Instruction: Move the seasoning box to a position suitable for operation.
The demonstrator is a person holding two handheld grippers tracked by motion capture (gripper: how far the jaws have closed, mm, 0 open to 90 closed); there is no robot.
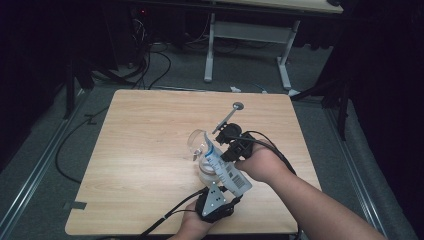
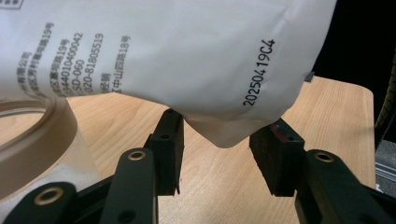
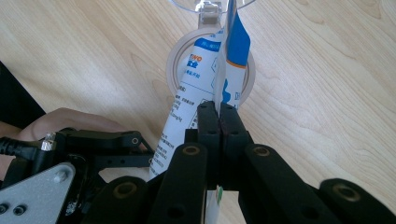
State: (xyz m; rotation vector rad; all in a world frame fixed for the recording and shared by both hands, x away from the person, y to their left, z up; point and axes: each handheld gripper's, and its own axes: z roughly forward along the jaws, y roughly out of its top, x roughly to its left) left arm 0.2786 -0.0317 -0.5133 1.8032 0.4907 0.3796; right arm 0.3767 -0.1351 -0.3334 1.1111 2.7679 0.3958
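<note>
A white pouch (image 1: pixel 227 167) with blue print and a barcode slants over a clear jar (image 1: pixel 204 175) whose flip lid (image 1: pixel 196 141) stands open. My right gripper (image 1: pixel 224 150) is shut on the pouch's flat edge (image 3: pixel 219 88), just above the jar's round rim (image 3: pixel 173 65). My left gripper (image 1: pixel 231 194) sits at the near table edge under the pouch's lower end. Its jaws stand apart, with the pouch's bottom corner (image 2: pixel 224 135) hanging between the pads (image 2: pixel 170 135) and wood showing on both sides. The jar's rim (image 2: pixel 42 133) is at the left of that view.
A metal scoop (image 1: pixel 230 116) lies on the wooden table (image 1: pixel 145 145) just beyond the right gripper. The left half of the table is bare wood. Past the far edge are desk legs (image 1: pixel 209 50) and cables on the floor.
</note>
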